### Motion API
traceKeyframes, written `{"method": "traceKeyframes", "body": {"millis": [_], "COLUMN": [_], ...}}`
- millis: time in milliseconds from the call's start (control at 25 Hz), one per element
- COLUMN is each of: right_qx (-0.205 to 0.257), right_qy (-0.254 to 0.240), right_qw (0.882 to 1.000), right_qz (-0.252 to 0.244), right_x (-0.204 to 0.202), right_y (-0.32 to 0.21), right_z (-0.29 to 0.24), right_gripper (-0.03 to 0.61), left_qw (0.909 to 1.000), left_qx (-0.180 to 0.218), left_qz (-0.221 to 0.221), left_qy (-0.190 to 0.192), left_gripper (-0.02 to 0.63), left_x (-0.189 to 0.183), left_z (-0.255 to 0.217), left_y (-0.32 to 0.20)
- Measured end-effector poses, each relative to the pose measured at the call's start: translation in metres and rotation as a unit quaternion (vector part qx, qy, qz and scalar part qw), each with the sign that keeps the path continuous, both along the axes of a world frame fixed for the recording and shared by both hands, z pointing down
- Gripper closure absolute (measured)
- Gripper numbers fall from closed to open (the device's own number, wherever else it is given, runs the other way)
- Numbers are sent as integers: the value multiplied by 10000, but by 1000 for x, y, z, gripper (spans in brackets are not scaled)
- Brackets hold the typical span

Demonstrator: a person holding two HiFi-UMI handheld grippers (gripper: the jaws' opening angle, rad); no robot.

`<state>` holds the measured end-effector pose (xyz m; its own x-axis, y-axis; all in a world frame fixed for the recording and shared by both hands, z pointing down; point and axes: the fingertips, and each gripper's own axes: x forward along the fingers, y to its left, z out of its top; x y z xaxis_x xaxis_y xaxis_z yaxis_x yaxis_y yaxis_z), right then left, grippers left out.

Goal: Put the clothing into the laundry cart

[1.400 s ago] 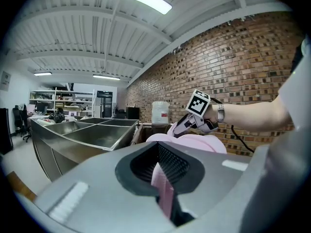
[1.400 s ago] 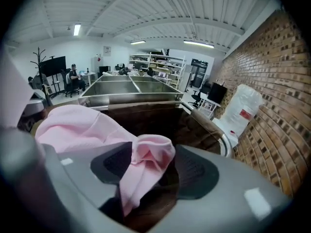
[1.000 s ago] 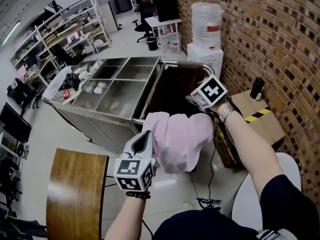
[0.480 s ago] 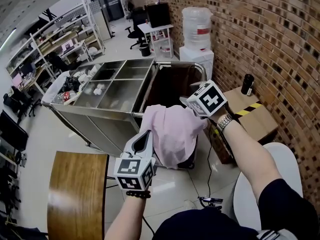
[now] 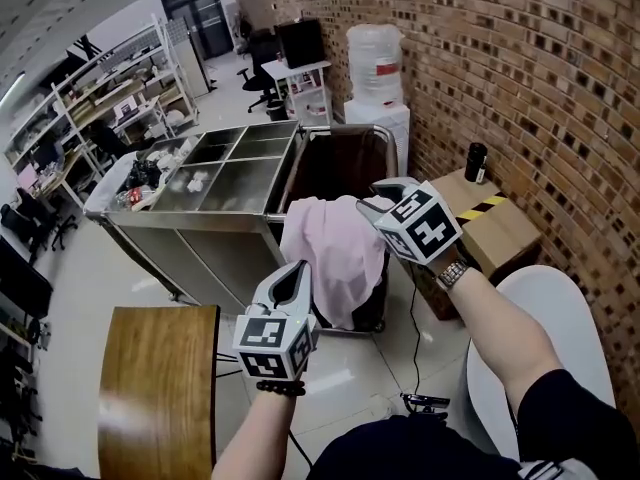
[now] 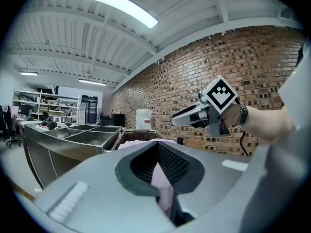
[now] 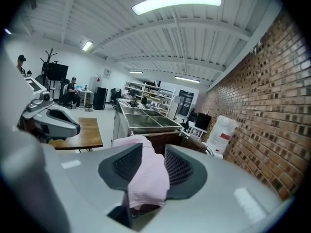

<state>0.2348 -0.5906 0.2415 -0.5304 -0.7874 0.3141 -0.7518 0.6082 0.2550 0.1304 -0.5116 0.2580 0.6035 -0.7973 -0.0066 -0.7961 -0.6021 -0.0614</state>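
The left gripper [image 5: 298, 271] and right gripper [image 5: 381, 192] are pinching the pink garment [image 5: 335, 243] mid-frame, and the right jaws have just been closing on it. The garment is hiding the laundry cart's [image 5: 333, 166] near rim.

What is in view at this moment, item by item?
pink garment: one, pink, hanging at the laundry cart's near end
laundry cart: one, dark brown, by the brick wall
steel trolley: one, silver, left of the laundry cart
wooden table: one, brown, lower left
water dispenser: one, white, behind the laundry cart
cardboard box: one, tan, right of the laundry cart
bottle: one, dark, on the cardboard box
left gripper: grey, shut on the pink garment
right gripper: grey, jaws just been closing on the pink garment
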Motion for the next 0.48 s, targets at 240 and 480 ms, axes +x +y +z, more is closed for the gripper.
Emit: {"method": "traceKeyframes", "body": {"millis": [240,480], "right_qx": [578,821], "right_qy": [-411,-604], "right_qw": [9975,9947], "right_qz": [58,103], "right_x": [-8,-21], "right_y": [69,133], "right_z": [-25,-36], "right_gripper": [512,534], "left_qw": [9999,9997], "left_qx": [0,10], "left_qz": [115,225], "left_qy": [23,51], "left_gripper": [612,612], "left_x": [-2,-6], "left_z": [-2,-7], "left_y": [44,87]}}
